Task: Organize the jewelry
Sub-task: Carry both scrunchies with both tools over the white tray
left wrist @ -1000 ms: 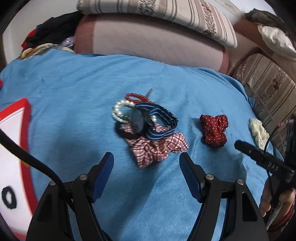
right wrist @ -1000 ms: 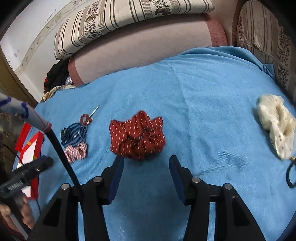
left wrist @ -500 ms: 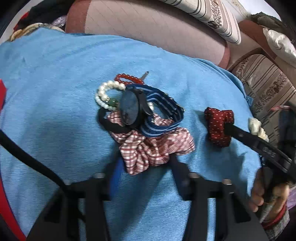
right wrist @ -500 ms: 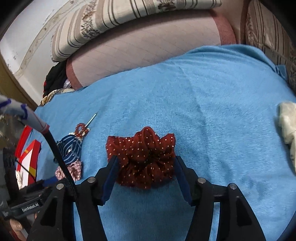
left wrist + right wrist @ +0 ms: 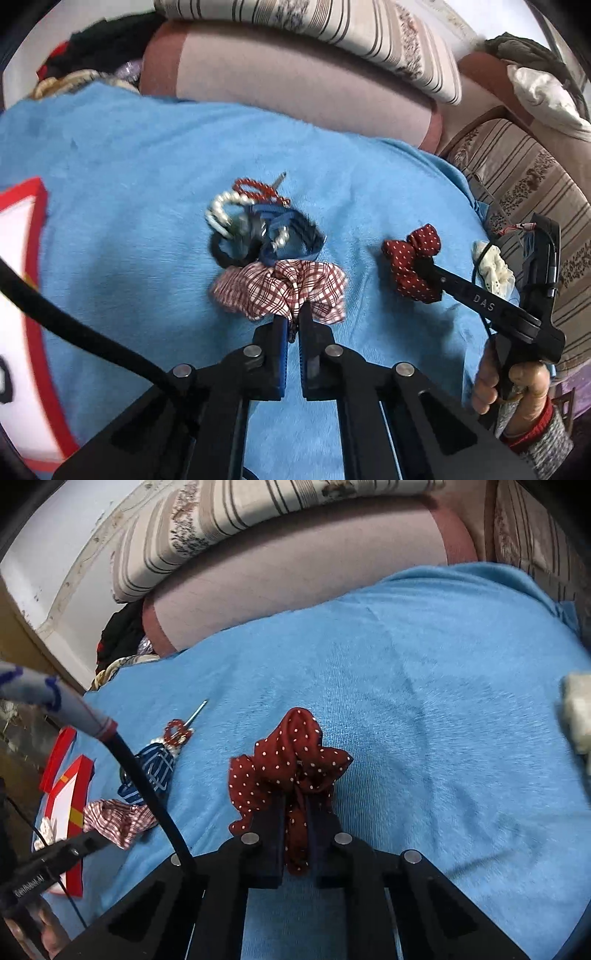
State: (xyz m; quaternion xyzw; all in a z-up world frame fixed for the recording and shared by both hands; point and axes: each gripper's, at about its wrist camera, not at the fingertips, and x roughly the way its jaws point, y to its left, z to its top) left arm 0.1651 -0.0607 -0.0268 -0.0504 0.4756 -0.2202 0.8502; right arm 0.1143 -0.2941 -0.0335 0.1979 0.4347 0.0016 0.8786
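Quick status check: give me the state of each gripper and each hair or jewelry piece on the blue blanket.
left gripper: shut on plaid scrunchie
right gripper: shut on polka-dot scrunchie, bunched
pearl bracelet: loose in the pile
red bead bracelet: loose in the pile
striped band: lying on the pile
cream scrunchie: lying apart, untouched

The pile behind the checked scrunchie (image 5: 280,290) is smeared by motion — the pearl bracelet (image 5: 221,210), red beads (image 5: 258,190) and striped blue band (image 5: 295,236) run together, and what the dark thing among them is cannot be told. In the right wrist view a cable (image 5: 147,782) crosses that pile, and the cream scrunchie (image 5: 576,716) is blurred and cut off by the right edge — its shape is lost. The red dotted scrunchie (image 5: 291,760) hides the right gripper's (image 5: 295,805) fingertips.
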